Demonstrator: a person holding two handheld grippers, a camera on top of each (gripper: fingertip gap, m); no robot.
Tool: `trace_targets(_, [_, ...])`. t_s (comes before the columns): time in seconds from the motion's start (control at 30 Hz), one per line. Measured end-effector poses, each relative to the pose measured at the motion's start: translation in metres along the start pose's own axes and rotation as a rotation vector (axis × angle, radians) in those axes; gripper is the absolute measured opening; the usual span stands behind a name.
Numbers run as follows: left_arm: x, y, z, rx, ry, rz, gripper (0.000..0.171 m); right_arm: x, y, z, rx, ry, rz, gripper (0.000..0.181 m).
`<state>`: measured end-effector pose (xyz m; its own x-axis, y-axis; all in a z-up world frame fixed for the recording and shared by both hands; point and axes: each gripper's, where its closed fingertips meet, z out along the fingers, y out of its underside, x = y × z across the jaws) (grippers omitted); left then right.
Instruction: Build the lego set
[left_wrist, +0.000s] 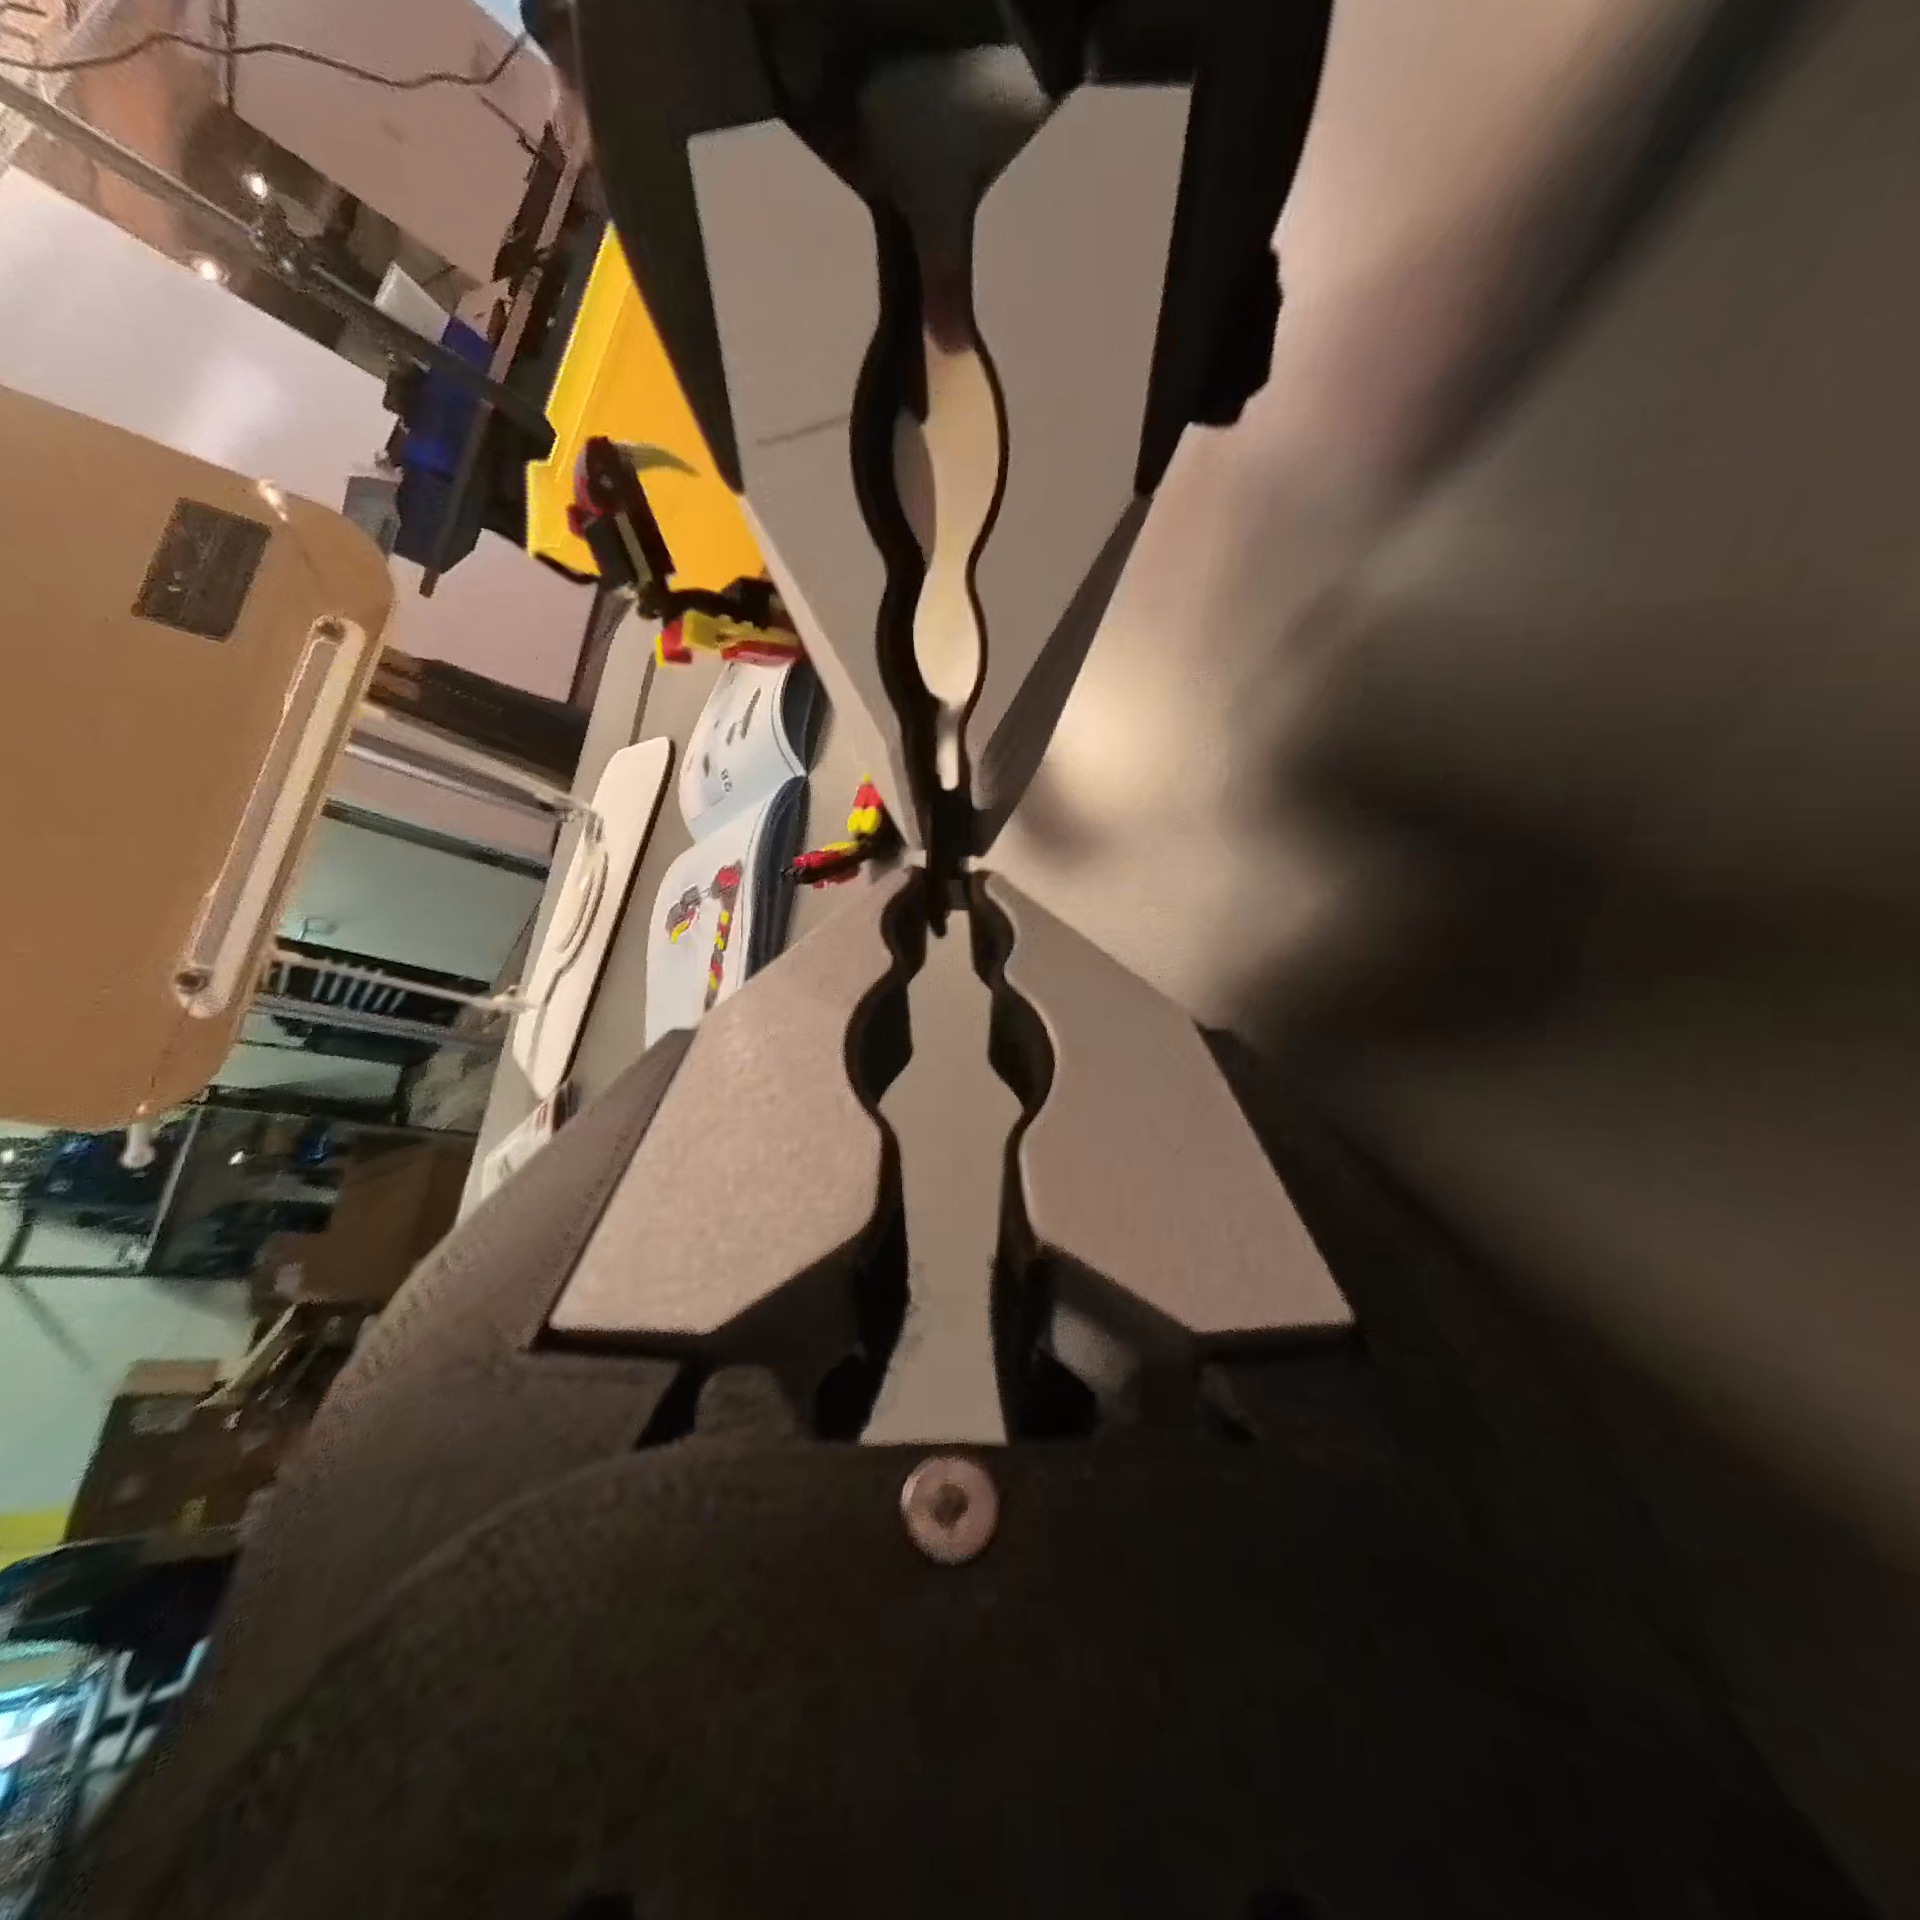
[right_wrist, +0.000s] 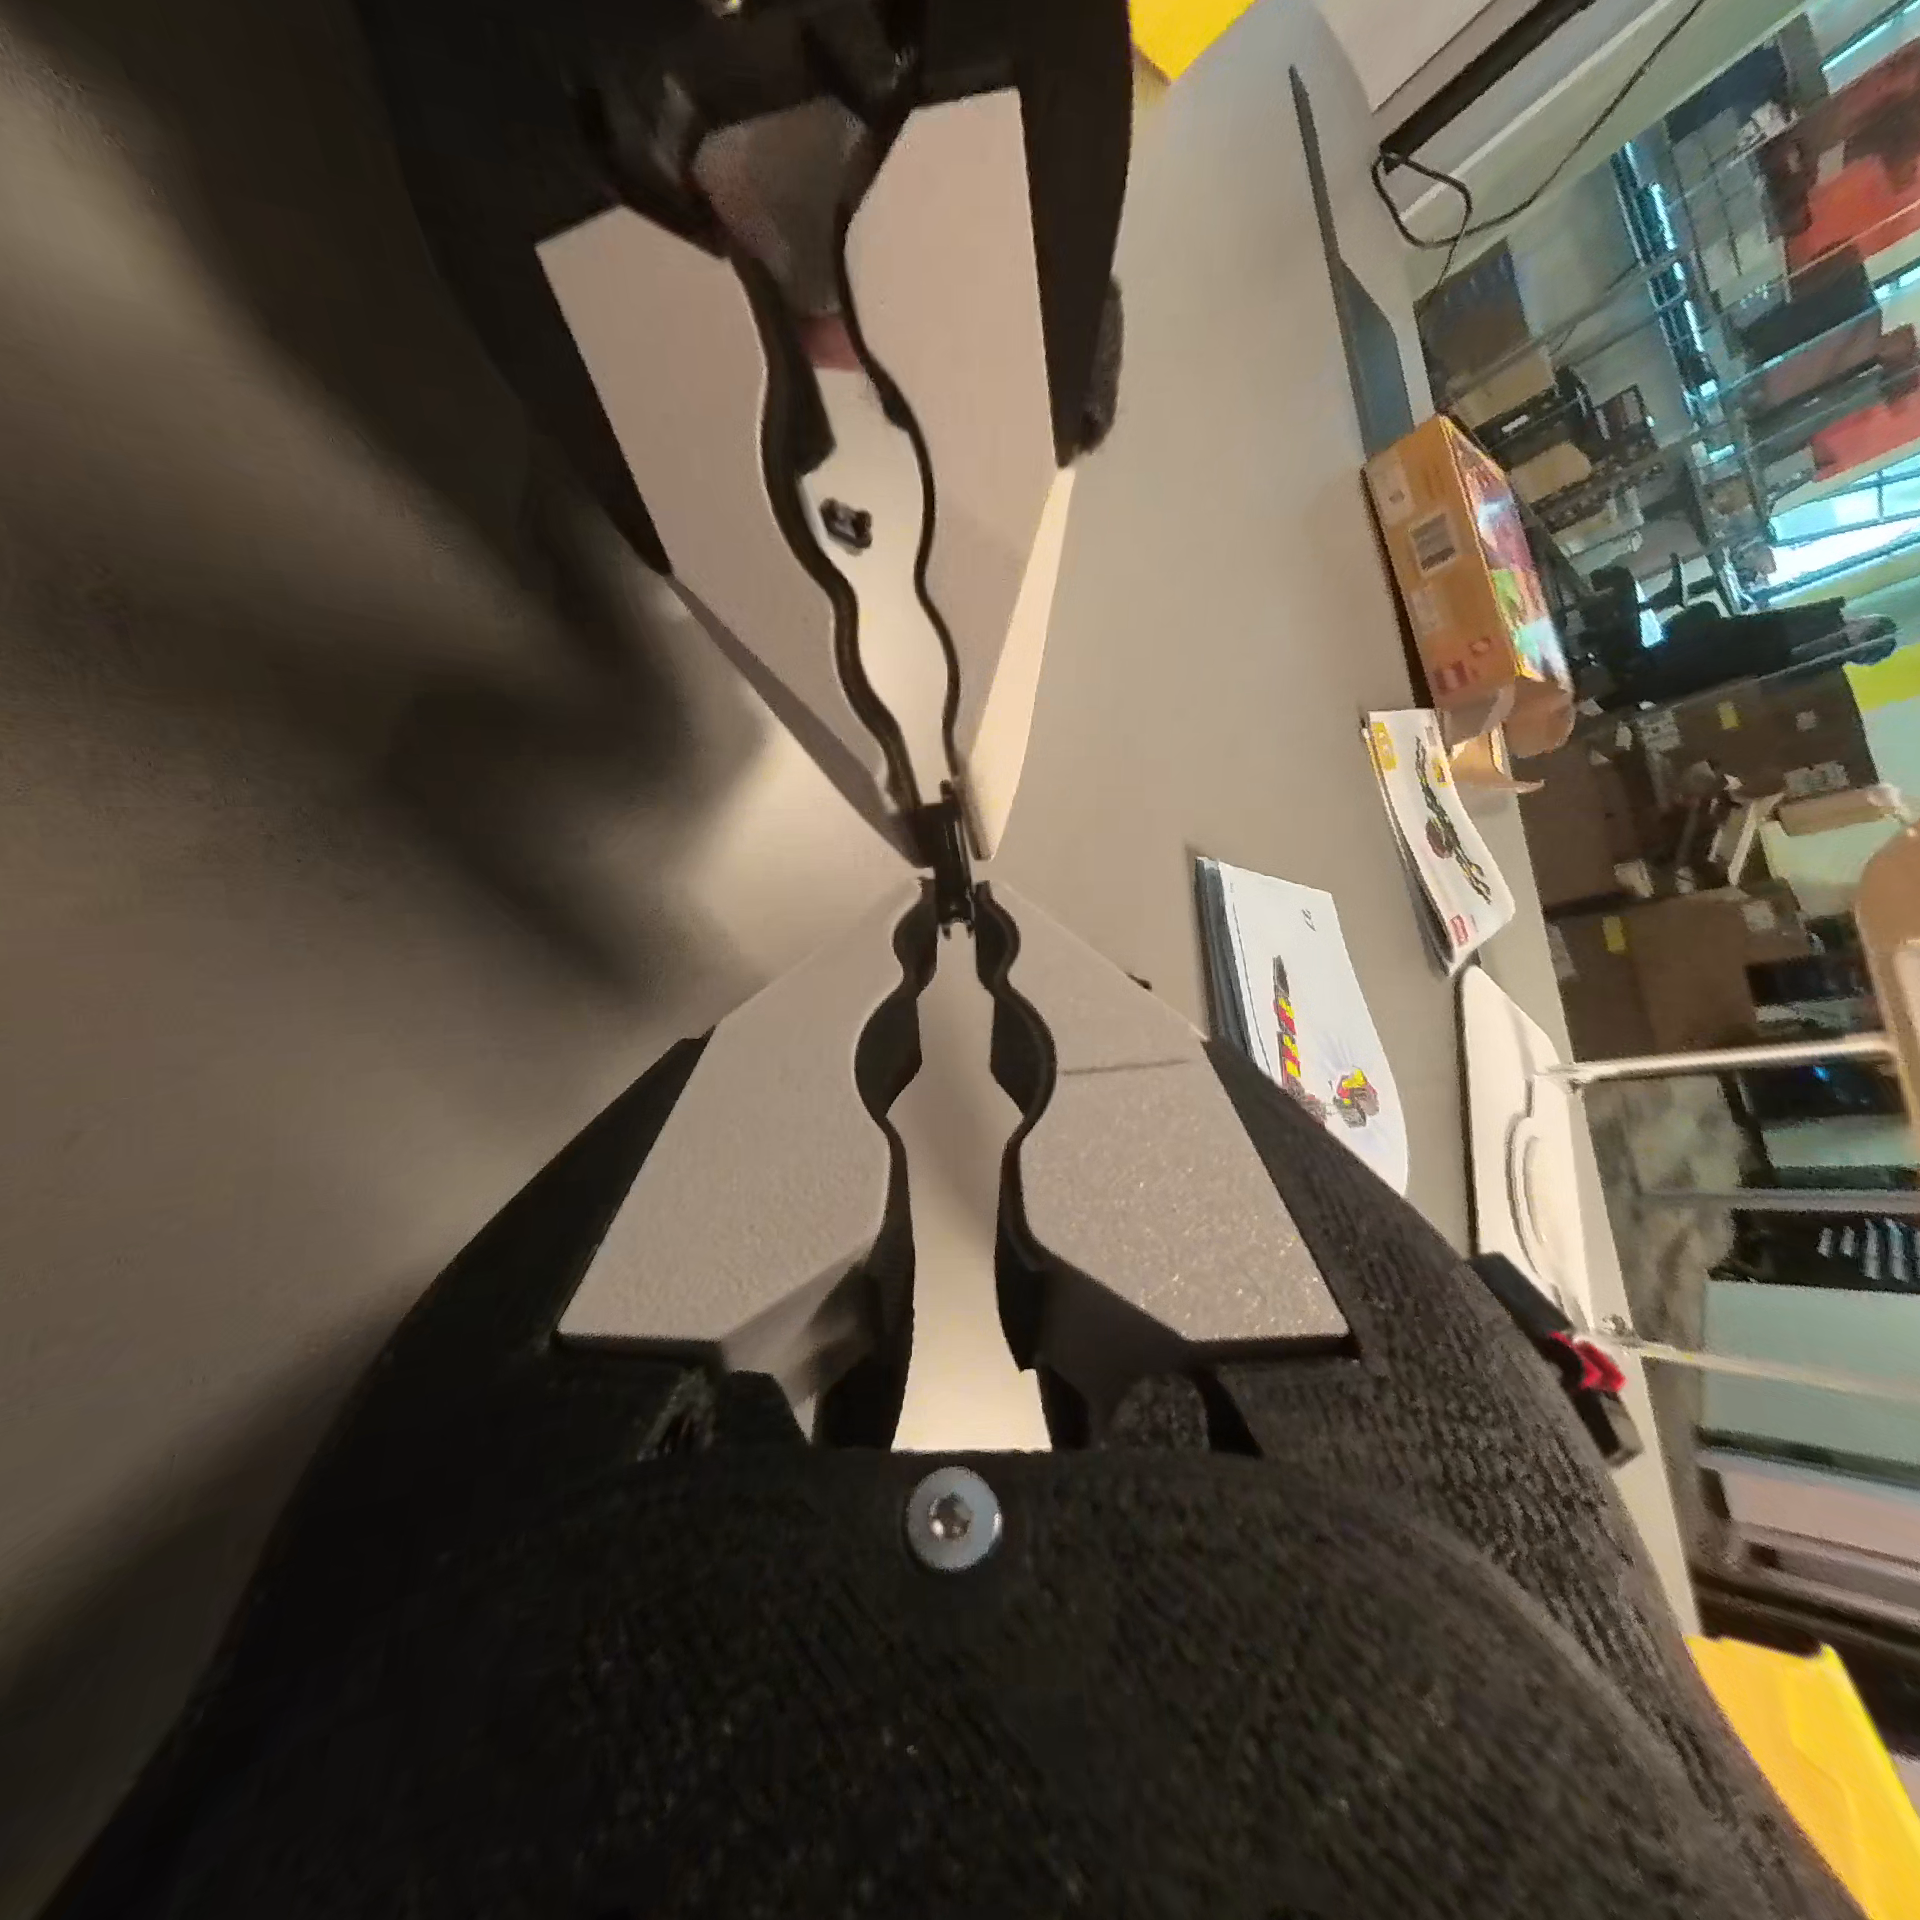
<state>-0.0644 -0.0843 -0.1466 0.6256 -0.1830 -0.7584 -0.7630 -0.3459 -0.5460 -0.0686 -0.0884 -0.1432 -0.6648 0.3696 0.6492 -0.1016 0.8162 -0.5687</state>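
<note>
The left gripper (left_wrist: 948, 920) and the right gripper (right_wrist: 951, 914) are meeting tip to tip over the grey table (right_wrist: 1226, 520), each one filling the far half of the other's view. A small black lego piece (right_wrist: 948, 862) is sitting exactly at the meeting point. In the right wrist view the piece is showing clearly, a narrow dark part standing between both pairs of fingertips, and both grippers are pinching it, with their jaws nearly pressed together. In the left wrist view the same piece is looking only like a dark sliver.

Only the left wrist view is showing the partly built red, yellow and black model (left_wrist: 665, 582) beside a yellow tray (left_wrist: 623, 416), and some loose red and yellow pieces (left_wrist: 847, 842) lying near the open instruction booklet (left_wrist: 717, 852). Only the right wrist view is showing the lego box (right_wrist: 1455, 561) and a second, closed booklet (right_wrist: 1439, 831), well apart from the grippers.
</note>
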Motion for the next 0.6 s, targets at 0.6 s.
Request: trace_targets(0.6, [-0.065,0.057,0.025,-0.217,-0.245,0.528,0.005,0.043,0.053,0.015,-0.265,0.391,0.591,0.035])
